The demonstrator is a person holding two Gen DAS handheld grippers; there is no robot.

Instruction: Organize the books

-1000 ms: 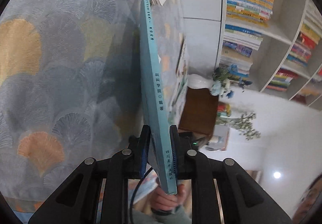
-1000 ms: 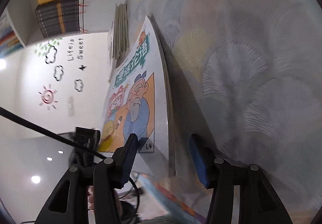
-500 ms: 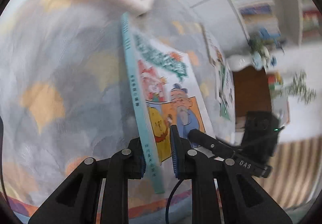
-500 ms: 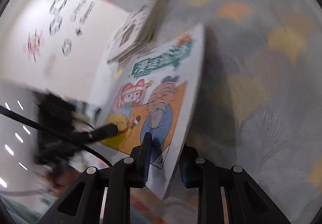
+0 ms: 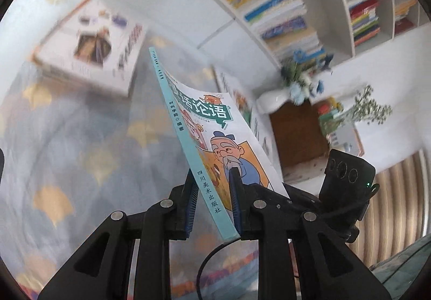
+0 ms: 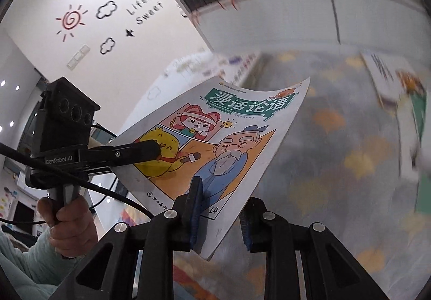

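A thin comic-cover book (image 5: 223, 122) with a teal spine hangs in the air above the patterned tablecloth (image 5: 67, 152). My left gripper (image 5: 212, 178) pinches its lower spine edge; the jaws are opening a little while the pads still touch the book. In the right wrist view the same book (image 6: 242, 122) faces the camera, and my right gripper (image 6: 221, 200) is shut on its lower right corner, one finger in front and one behind. The left gripper's finger (image 6: 145, 150) lies on the cover at the left, held by a person's hand (image 6: 67, 222).
A blurred stack of white books (image 5: 89, 46) lies on the cloth at the far left, and more books (image 6: 398, 90) lie at the right. A full white bookshelf (image 5: 296, 3) stands behind the table. A white vase with flowers (image 5: 272, 100) stands by a brown cabinet.
The right gripper closed on the book's corner. Both grippers then rose and rolled, lifting the book off the cloth and turning it from edge-on to cover up.
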